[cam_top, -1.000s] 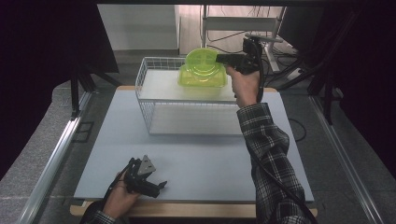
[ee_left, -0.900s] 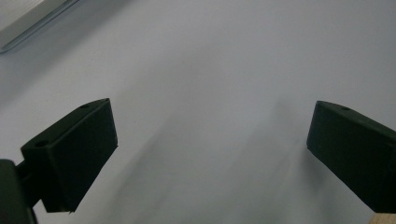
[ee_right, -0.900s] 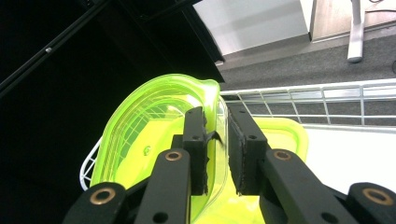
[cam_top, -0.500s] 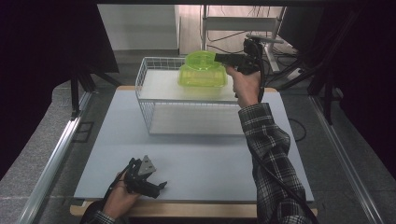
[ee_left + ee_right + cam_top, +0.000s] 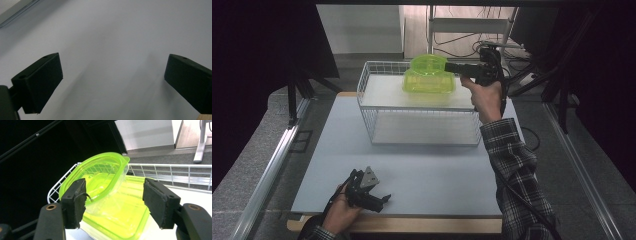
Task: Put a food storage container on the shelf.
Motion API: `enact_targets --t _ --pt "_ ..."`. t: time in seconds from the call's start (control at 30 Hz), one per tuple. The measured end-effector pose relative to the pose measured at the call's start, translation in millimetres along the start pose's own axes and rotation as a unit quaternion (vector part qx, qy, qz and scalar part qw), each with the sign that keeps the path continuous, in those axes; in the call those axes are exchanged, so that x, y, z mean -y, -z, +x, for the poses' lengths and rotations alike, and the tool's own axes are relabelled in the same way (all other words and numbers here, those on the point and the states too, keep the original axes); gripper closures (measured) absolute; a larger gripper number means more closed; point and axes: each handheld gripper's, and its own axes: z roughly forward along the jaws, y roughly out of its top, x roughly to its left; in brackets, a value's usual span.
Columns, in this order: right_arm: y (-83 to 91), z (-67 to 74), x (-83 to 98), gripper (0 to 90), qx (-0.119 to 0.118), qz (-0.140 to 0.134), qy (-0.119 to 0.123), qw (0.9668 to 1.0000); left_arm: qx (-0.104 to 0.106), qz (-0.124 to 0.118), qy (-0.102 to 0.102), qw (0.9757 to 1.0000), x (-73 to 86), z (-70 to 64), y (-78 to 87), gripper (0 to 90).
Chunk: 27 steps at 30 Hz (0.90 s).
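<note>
While the right tool (image 5: 113,205) has just been opening its jaws wide, the green lid (image 5: 96,178) leans tilted on the green box (image 5: 120,217) inside the wire basket (image 5: 422,125). The left tool (image 5: 112,82) rests wide open and empty on the desk (image 5: 437,175).

Grey floor (image 5: 267,150), white wall (image 5: 362,27), dark surroundings.
</note>
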Motion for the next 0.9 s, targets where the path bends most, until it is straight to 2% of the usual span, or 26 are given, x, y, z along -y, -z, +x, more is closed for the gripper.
enact_targets --t 0.33,0.43,0.6,0.9 --pt "7.3 1.4 12.8 22.5 -0.004 0.020 0.038 0.9991 0.000 0.001 0.000 1.0000 0.0 -0.1 -0.3 1.5" --pt "8.2 2.8 17.4 20.7 0.000 0.023 0.053 0.9983 0.003 0.001 0.002 1.0000 0.0 0.1 -0.1 1.5" --pt "9.7 5.1 24.1 18.2 -0.007 0.024 0.065 0.9976 0.006 0.003 0.003 1.0000 -0.2 0.5 0.0 1.7" --pt "11.0 12.1 38.2 13.3 -0.009 0.032 0.100 0.9944 0.006 0.003 0.003 1.0000 -0.2 0.5 0.0 1.7"
